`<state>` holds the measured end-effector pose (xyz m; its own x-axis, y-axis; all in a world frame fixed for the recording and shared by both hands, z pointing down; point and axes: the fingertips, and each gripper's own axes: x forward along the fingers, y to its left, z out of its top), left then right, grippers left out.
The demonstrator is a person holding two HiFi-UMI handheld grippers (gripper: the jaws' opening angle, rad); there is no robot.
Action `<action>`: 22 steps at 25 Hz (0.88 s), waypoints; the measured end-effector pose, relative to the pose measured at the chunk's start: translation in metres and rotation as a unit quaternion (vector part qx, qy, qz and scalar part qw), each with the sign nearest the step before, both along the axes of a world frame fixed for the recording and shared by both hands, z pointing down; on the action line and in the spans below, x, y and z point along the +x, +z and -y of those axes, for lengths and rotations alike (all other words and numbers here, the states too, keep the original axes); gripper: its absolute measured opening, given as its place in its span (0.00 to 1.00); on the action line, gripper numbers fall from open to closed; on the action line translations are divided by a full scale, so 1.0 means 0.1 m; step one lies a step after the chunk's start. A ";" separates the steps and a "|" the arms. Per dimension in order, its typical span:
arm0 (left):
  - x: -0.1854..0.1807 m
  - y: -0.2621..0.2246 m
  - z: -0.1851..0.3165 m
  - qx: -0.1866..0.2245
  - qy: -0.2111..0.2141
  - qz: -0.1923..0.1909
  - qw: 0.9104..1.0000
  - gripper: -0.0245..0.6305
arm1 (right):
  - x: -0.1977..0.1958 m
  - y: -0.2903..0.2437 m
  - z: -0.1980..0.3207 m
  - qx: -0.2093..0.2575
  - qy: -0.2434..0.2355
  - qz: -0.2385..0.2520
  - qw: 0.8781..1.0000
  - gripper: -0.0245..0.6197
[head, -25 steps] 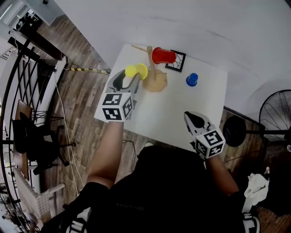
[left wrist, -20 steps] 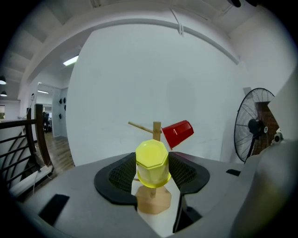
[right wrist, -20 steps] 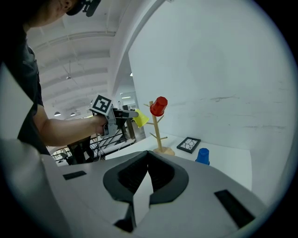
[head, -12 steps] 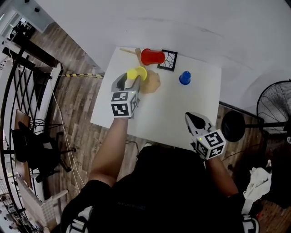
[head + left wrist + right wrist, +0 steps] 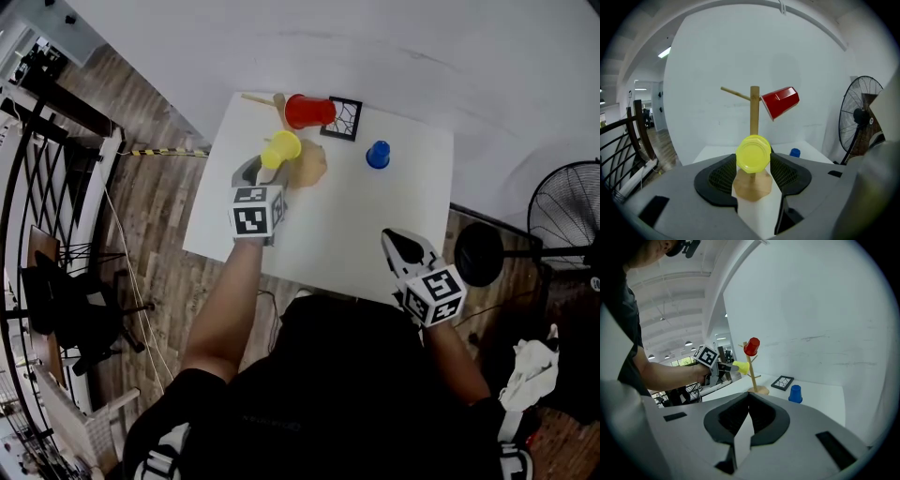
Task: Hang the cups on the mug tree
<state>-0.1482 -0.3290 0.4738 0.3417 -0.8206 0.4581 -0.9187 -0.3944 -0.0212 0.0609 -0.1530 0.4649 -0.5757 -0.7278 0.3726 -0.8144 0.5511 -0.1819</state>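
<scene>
A person works the second of three cups onto a pale wooden mug tree [image 5: 754, 115] that stands near the far left corner of a white desk [image 5: 347, 225]. The left hand-held gripper [image 5: 753, 165], jaws spread wide, clasps a small yellow plastic cup [image 5: 281, 148] by its sides and holds it in the air against the tree's trunk, below a red plastic cup [image 5: 780, 102] already hung on an upper peg. The yellow cup lies on its side, its long axis roughly level and in line with the jaws, flat base toward the person and open mouth toward the trunk. Whether a peg has entered that mouth cannot be made out. The step in hand appears to be the hanging itself. The next move probably calls for easing the mouth along an upward-sloping peg until the cup sits, then letting the jaws go without tugging the light tree. A bare wooden peg [image 5: 736, 93] juts out high on the left. A blue plastic cup [image 5: 378, 155] waits mouth-down toward the far right corner. The right hand-held gripper [image 5: 749, 401] hangs clenched and empty over the near edge.
</scene>
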 end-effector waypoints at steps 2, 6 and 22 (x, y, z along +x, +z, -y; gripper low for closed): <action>0.00 0.05 -0.01 -0.010 0.004 0.001 1.000 0.40 | 0.00 -0.01 -0.01 0.001 -0.001 -0.001 1.000 0.05; 0.03 0.09 -0.04 -0.019 0.013 0.002 1.000 0.42 | 0.01 -0.03 -0.03 0.003 -0.001 -0.003 1.000 0.05; -0.15 -0.04 -0.38 -0.006 0.008 -0.005 1.000 0.42 | -0.19 -0.07 0.05 0.008 -0.034 0.000 0.999 0.05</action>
<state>-0.1628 -0.2915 0.4696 0.3604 -0.8091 0.4643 -0.9120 -0.4100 -0.0066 0.0418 -0.1577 0.4581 -0.6239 -0.6928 0.3616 -0.7750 0.6082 -0.1717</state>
